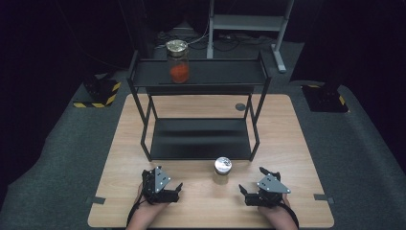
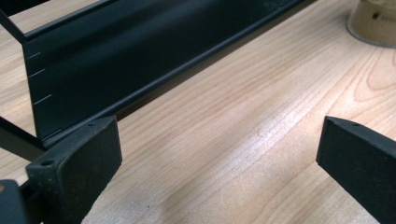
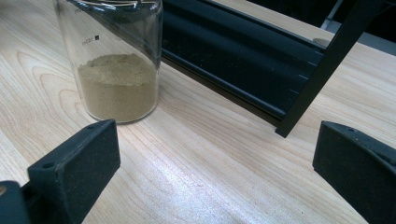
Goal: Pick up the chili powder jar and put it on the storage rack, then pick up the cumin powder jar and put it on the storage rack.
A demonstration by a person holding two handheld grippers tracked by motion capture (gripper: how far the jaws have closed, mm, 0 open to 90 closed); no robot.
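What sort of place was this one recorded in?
Probably a lab or studio recording bay, not a home: a pale wooden table stands on grey carpet among black curtains, with hazard-striped stand bases and a bare black metal two-tier shelf.

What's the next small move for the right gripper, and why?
Probably swing the right gripper left toward the jar of tan powder: its jaws stand open with nothing between them, and the jar sits upright on the table, off-centre to its left.

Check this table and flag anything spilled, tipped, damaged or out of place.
Nothing stands out. The jar of tan powder stands upright on the table, no spill around it. The jar of red stuff sits upright on the rack. Both claws, left and right, rest open.
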